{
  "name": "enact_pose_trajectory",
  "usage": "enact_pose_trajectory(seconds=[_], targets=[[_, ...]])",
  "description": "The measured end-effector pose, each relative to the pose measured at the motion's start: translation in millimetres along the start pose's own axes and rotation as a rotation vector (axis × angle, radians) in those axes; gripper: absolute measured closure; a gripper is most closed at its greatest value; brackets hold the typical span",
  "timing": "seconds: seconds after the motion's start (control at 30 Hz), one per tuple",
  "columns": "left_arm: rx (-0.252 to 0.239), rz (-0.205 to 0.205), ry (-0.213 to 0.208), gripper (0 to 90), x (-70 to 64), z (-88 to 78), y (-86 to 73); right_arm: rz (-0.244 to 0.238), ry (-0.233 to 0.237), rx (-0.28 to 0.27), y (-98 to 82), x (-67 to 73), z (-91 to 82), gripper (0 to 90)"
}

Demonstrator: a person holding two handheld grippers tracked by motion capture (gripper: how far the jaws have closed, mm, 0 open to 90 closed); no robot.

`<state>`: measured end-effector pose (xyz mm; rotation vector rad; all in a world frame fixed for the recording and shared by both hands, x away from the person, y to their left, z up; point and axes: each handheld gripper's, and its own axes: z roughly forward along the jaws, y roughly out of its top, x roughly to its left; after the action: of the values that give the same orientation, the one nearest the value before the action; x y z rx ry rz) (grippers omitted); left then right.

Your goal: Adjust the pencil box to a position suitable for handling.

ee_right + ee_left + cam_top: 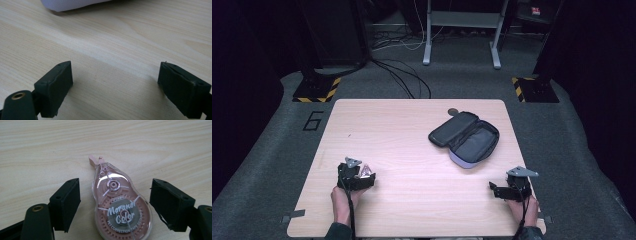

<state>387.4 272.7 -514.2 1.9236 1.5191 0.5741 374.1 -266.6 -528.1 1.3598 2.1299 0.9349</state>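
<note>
Correction tape lying between my spread left jaws

My left gripper [113,202] stands spread around the pink, clear-shelled plastic correction tape dispenser [120,210] — pads clear of it on both sides — flat on the pale wooden table [412,130]. My right gripper [116,85] is spread too, over bare wood near the open grey fabric pencil case [467,137].

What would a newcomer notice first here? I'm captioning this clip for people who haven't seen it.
The pink correction tape lying flat on the wooden table, between the open jaws of the left hand-held gripper without touching them. Next, the dark pencil case lying unzipped and open toward the table's far right.
</note>
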Motion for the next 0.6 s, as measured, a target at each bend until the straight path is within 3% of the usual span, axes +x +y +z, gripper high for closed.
enact_pose_trajectory(seconds=[0.17, 0.3, 0.4, 0.6], targets=[[0.014, 0.024, 0.006, 31.5, -0.7, -2.0, -0.2, 0.0, 0.0, 0.0, 0.0, 0.0, 0.0, 12.1], [0.009, 0.004, 0.001, 35.5, -0.5, -1.9, -2.3, 0.001, 0.0, 0.0, 0.0, 0.0, 0.0, 12.1], [0.013, 0.013, -0.004, 37.8, 0.8, -2.8, -4.0, 0.001, 0.0, 0.001, 0.0, 0.0, 0.0, 12.2], [0.024, 0.036, -0.005, 38.7, 0.9, -5.7, -8.1, 0.009, 0.0, -0.006, -0.2, 0.3, 0.1, 12.6]])
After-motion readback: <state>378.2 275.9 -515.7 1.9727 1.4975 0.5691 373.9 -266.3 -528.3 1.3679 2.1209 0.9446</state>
